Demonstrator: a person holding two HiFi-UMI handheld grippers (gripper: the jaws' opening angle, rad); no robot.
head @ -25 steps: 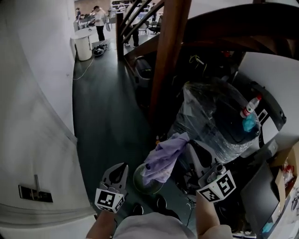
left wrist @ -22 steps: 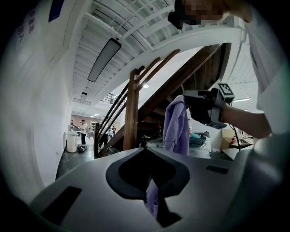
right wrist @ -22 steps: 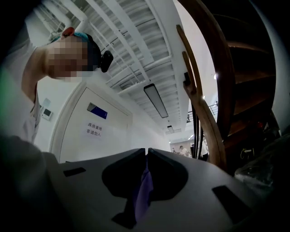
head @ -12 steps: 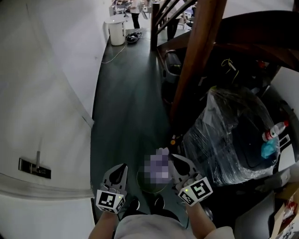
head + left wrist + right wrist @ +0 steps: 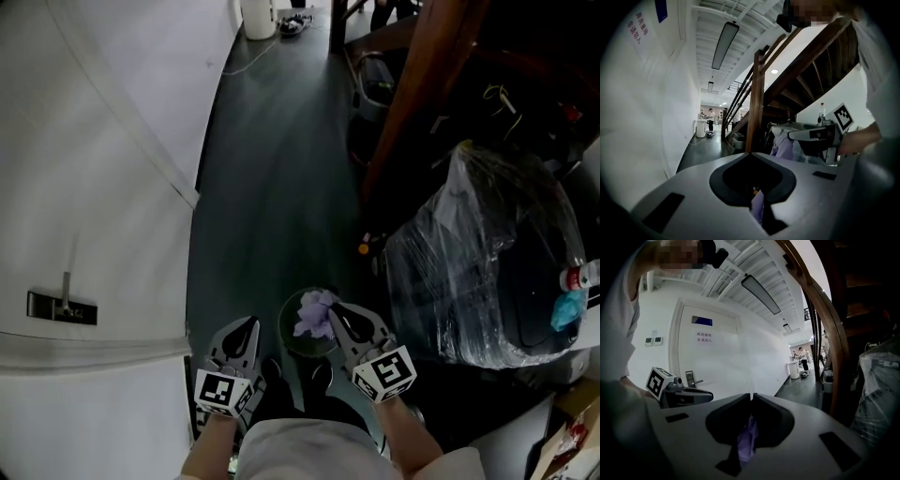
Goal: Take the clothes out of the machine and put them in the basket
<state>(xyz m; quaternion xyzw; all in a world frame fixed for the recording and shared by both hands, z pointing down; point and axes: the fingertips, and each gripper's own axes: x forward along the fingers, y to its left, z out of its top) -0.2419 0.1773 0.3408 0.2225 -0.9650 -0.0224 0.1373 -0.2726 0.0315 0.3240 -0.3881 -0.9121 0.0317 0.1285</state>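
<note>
The right gripper (image 5: 336, 317) is held low in front of the person, and its jaws are closed on a lilac cloth (image 5: 312, 314). In the right gripper view the jaw tips (image 5: 751, 394) are seen pressed together, with a fold of the cloth (image 5: 749, 437) pinched in the slot behind them. From the head view the cloth is seen bunched at the tips of that gripper, directly over the opening of a round dark basket (image 5: 285, 333) that stands on the dark floor (image 5: 272, 187). Whether the cloth rests in the basket or hangs above it cannot be told.

The left gripper (image 5: 248, 328) is held just beside the basket, at its left, apart from the cloth. Its jaws are shown drawn together at the tips (image 5: 750, 154). A sliver of lilac is seen in the slot behind them, but whether it is gripped fabric cannot be told.

A bulky object wrapped in clear plastic (image 5: 478, 262) is seen at the right, behind a wooden stair post (image 5: 412, 94). A white door with a lever handle (image 5: 61, 305) is seen at the left.
</note>
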